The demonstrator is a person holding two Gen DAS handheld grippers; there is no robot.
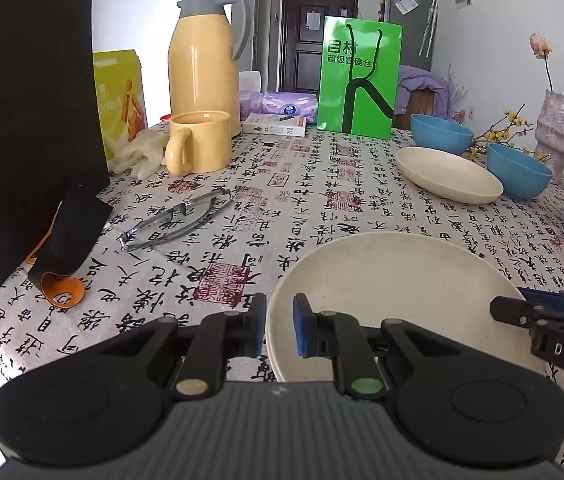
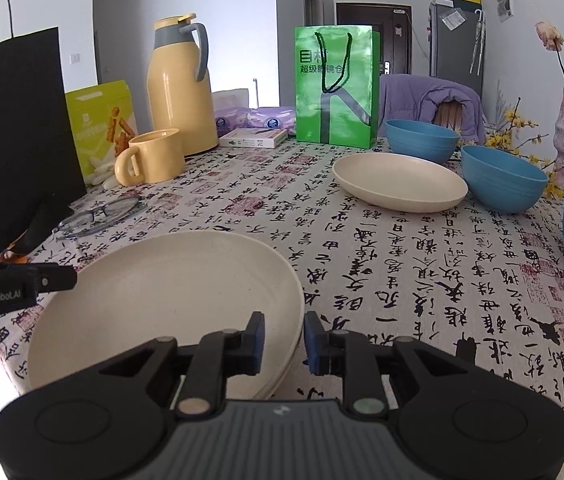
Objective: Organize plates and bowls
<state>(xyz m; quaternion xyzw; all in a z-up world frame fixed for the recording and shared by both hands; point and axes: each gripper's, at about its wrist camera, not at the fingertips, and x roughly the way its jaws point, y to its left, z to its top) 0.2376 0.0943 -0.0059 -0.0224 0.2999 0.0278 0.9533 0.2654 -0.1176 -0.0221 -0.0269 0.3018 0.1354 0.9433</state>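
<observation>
- Left wrist camera sits low over the table's near edge, looking forward and a little downward past its own fingers (image 1: 260, 326), tight on the near plate (image 1: 402, 300).
- Right wrist camera rides just right of it, same heading, same plate (image 2: 170, 300) close.
- Both share flask (image 1: 204, 56), green bag (image 2: 336, 84), far plate (image 2: 398, 182), door beyond.

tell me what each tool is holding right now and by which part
Nothing is gripped. The left tool and right tool straddle opposite rims of the round cream plate stack, fingers apart, stack resting on the table.
</observation>
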